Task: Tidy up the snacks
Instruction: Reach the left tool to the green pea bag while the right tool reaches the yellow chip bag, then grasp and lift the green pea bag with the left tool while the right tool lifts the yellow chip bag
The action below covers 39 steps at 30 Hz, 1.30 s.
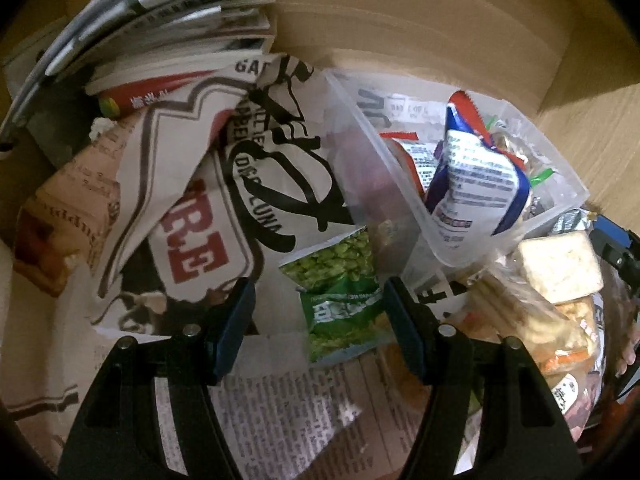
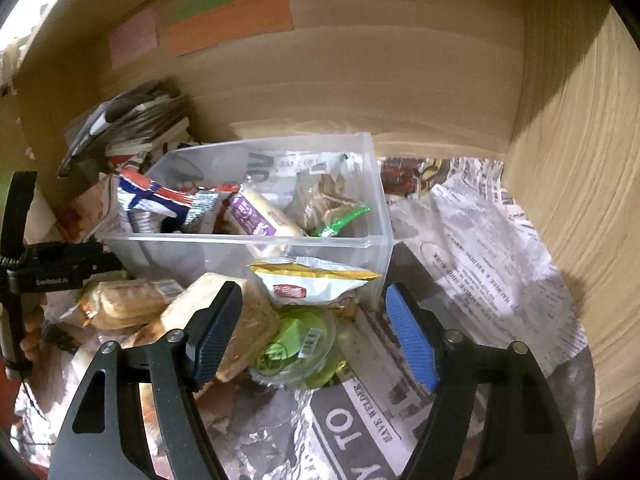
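Hovering over newspaper-lined surface point(image 1: 288, 412), left gripper point(image 1: 320, 320) has jaws spread, nothing pinched; green pea snack packet point(image 1: 340, 292) lies flat between the fingertips, lower centre of frame, clear window showing green peas, crinkled foil label below. Clear plastic bin point(image 1: 420, 216) sits upper right of it, holding a blue-white pouch point(image 1: 476, 176) and other wrapped snacks. Loose cracker packs point(image 1: 556, 268) pile at right edge. Stack of papers point(image 1: 172, 32) upper left.

Right wrist view: right gripper point(image 2: 316, 336) jaws spread, empty, no earlier view to compare. Small round green-lidded cup point(image 2: 296, 348) lies between the fingers, lower centre. White-yellow snack packet point(image 2: 312, 280) leans on the bin's point(image 2: 248, 248) front wall. Bread-like wrapped packs point(image 2: 132, 304) at left, partly behind the left finger. Bin holds a purple-label bar point(image 2: 256, 216) and a green-edged cookie pack point(image 2: 328, 204). Cardboard wall point(image 2: 360, 80) behind with coloured sticky strips point(image 2: 232, 20).
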Tool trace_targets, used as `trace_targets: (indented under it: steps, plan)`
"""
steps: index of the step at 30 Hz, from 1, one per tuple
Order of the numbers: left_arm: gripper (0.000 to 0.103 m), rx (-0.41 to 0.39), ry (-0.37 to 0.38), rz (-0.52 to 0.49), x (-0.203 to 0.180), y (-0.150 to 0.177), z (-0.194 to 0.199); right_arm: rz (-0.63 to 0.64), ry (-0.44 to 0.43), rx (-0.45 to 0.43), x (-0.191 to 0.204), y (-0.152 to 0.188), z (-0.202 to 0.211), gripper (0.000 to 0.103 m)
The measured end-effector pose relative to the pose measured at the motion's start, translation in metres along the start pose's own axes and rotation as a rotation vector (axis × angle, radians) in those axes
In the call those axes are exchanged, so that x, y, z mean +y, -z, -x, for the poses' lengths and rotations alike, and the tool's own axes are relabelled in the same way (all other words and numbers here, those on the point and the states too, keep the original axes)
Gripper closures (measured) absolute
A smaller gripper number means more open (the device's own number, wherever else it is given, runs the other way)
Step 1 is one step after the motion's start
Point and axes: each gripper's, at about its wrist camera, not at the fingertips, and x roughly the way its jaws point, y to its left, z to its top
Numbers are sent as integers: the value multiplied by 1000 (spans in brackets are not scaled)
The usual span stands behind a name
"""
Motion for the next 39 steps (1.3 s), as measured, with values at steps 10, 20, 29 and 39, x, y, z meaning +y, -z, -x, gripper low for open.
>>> trace_targets:
  steps: [10, 20, 29, 39]
  plan:
    - [59, -12, 63, 78, 17, -6, -9, -31, 14, -6, -2, -6, -9, 18]
    - [69, -33, 42, 56, 16, 4, 5, -24, -11, 53, -4, -3, -29, 50]
    - [81, -87, 23, 45, 24, 22, 40, -29, 5, 3, -3, 1, -17, 59]
    - [87, -167, 0, 33, 14, 25, 78, -37, 11, -84, -4, -7, 20, 59]
